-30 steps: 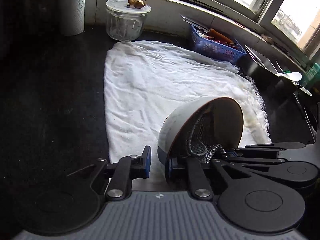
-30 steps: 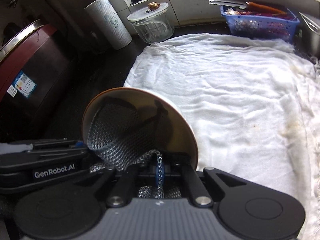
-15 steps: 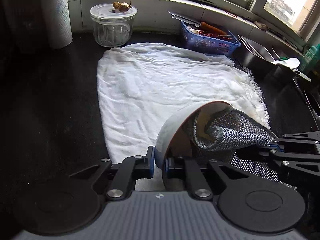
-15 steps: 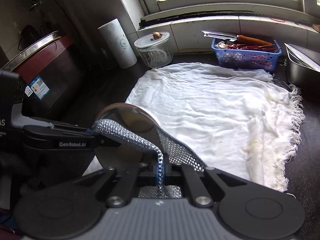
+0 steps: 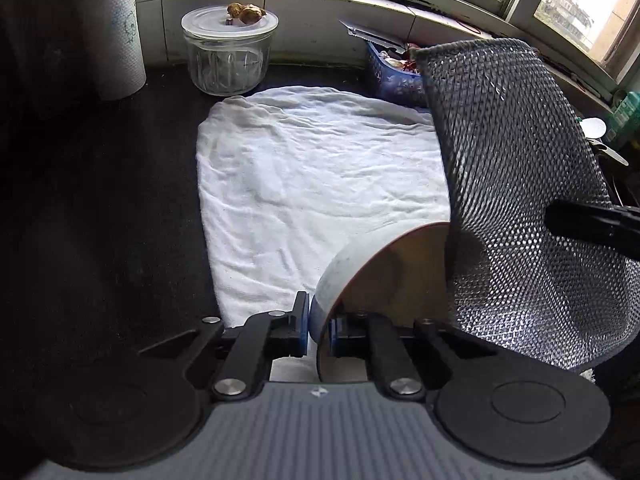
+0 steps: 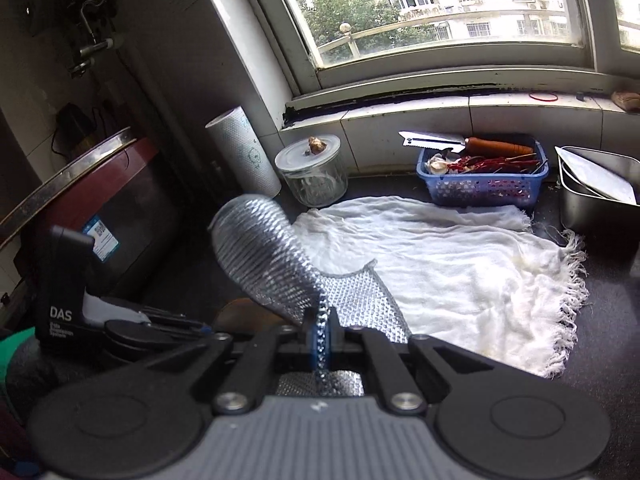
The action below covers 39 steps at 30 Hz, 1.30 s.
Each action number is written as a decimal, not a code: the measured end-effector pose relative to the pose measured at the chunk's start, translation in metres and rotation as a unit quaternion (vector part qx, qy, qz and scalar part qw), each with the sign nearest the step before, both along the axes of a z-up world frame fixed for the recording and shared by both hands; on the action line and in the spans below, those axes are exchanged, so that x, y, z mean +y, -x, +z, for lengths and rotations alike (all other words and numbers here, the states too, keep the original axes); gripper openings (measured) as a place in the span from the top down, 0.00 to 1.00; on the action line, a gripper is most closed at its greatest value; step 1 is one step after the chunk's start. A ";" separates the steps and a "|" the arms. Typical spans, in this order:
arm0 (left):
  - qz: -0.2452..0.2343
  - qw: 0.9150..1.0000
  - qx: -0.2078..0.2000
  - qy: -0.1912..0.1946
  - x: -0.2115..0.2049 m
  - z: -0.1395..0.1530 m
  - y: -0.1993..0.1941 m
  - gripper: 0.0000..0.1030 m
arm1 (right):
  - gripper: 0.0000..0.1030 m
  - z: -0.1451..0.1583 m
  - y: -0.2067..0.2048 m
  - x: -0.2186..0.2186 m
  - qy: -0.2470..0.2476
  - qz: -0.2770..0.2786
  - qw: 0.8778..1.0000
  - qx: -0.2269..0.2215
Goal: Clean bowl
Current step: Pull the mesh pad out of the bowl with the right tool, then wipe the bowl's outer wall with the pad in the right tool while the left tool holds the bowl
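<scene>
Left wrist: left tongs [image 5: 319,326] pinch the smooth bowl [image 5: 384,268] rim; right tongs [image 6: 319,336] clamp glinting metal mesh [image 6: 276,264].

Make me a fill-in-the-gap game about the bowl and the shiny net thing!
The left gripper pinches the rim of the ____.
The right gripper holds the metal mesh cloth, which is now ____ the bowl.
The white towel lies on the dark ____.
The glass jar has its lid ____.

Missing words: bowl; outside; counter; on
</scene>
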<state>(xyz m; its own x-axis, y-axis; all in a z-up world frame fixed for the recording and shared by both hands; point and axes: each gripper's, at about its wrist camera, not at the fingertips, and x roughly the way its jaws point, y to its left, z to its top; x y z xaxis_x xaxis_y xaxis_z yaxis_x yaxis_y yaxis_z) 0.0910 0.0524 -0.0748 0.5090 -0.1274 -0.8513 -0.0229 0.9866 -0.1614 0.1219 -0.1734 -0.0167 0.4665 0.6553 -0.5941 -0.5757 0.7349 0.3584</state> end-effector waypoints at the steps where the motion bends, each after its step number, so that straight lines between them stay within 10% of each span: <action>1: -0.001 1.000 0.000 -0.001 0.000 0.000 0.000 0.92 | 0.97 0.003 -0.002 -0.002 0.002 -0.010 1.000 -0.007; 7: 0.001 1.000 0.001 -0.001 0.000 -0.001 0.000 0.91 | 0.97 0.011 -0.009 0.001 0.083 -0.051 0.991 -0.093; 16: 0.002 1.000 0.002 -0.001 0.000 -0.002 0.000 0.91 | 0.96 -0.013 0.025 0.045 0.210 0.092 0.951 -0.207; 20: 0.003 1.000 0.003 0.003 0.001 -0.002 0.001 0.91 | 0.96 -0.017 0.028 0.048 0.177 0.122 0.963 -0.161; 31: 0.005 1.000 0.005 0.011 0.004 -0.005 0.001 0.91 | 0.48 -0.015 0.016 0.045 0.060 0.153 0.986 -0.030; 39: 0.007 1.000 0.006 0.016 0.005 -0.005 0.002 0.91 | 0.54 -0.017 -0.015 0.020 -0.053 0.094 0.990 0.090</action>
<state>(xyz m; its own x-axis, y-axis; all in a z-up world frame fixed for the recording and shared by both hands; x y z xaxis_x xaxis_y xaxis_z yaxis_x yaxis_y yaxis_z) 0.0892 0.0577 -0.0803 0.5016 -0.1476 -0.8524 -0.0396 0.9804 -0.1931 0.1366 -0.1536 -0.0338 0.2220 0.7843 -0.5793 -0.6185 0.5726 0.5381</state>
